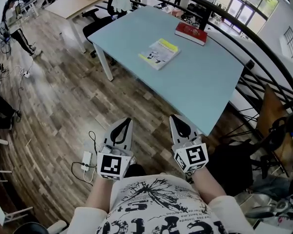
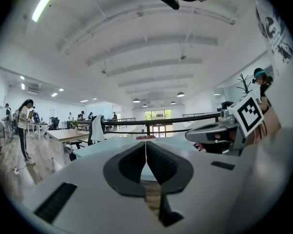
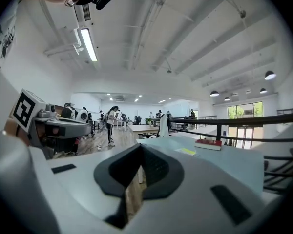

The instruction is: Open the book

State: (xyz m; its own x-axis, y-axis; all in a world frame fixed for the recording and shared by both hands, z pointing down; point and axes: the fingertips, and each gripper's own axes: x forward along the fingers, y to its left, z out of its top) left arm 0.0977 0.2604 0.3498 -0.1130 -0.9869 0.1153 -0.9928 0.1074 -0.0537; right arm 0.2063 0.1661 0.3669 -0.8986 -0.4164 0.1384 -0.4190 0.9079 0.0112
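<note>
Item, left hand-held gripper [image 1: 125,123]: the jaws are seen closed, pad against pad, with nothing gripped. It is held over the wooden floor [image 1: 58,96], short of the table's near edge.
Item, right hand-held gripper [image 1: 175,118]: the jaws are likewise closed on nothing. It is held beside the left one, apart from it.
Item, table [image 1: 205,87]: pale blue, found ahead of both.
Item, yellow-and-white book [image 1: 159,53]: laid flat and shut on the table, well ahead of both.
Item, red book [image 1: 191,33]: shut, placed farther off, ahead of the right one.
Item, power strip [image 1: 86,159]: laid on the floor, left of the left one.
</note>
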